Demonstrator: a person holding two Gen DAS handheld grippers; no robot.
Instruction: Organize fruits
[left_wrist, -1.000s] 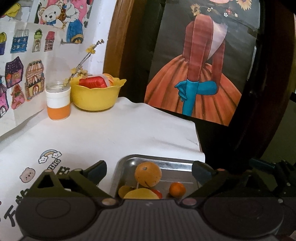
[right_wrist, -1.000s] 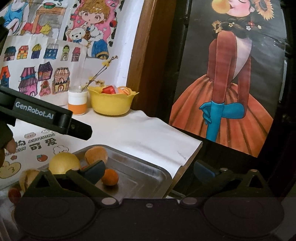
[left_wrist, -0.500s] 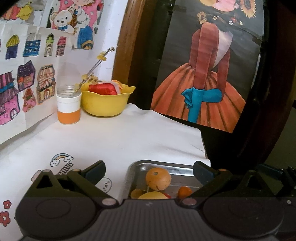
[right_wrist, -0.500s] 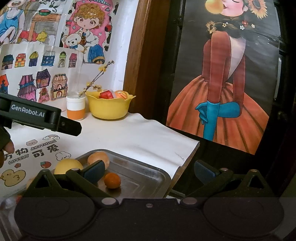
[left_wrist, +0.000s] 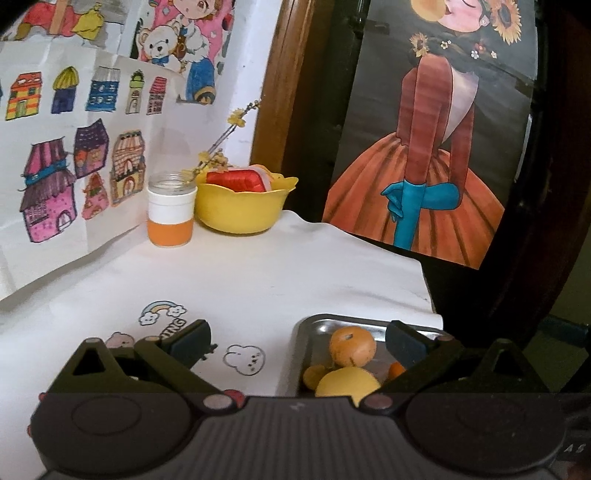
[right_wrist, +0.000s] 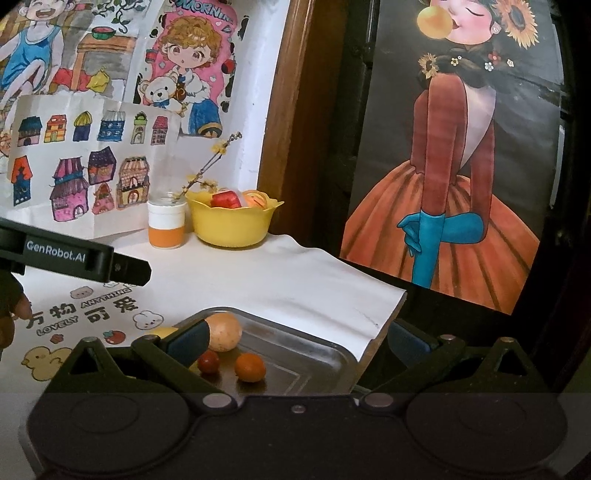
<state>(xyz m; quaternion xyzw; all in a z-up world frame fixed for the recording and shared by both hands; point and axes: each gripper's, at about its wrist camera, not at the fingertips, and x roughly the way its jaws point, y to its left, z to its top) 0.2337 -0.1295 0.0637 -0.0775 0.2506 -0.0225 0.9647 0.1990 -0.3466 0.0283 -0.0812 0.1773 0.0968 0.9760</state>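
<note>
A steel tray (right_wrist: 314, 354) lies near the table's right front edge and holds an orange (right_wrist: 222, 331), a small tangerine (right_wrist: 250, 367) and a small red fruit (right_wrist: 208, 362). In the left wrist view the tray (left_wrist: 314, 325) also shows the orange (left_wrist: 352, 345) and a yellow fruit (left_wrist: 347, 382). My left gripper (left_wrist: 297, 341) is open above the tray's left rim and grips nothing. It appears as a black finger (right_wrist: 122, 267) at the left of the right wrist view. My right gripper (right_wrist: 297, 341) is open over the tray's near side, with nothing held.
A yellow bowl (left_wrist: 242, 208) with red and orange items stands at the back by the wall, next to a white and orange jar (left_wrist: 170, 214) holding a flower twig. A printed white cloth (left_wrist: 240, 280) covers the table. Its right edge drops off beside a dark poster.
Both grippers have risen and pulled back a little. The left one shifted left, so the tray now sits to the right in its view. The fruits stayed in place.
</note>
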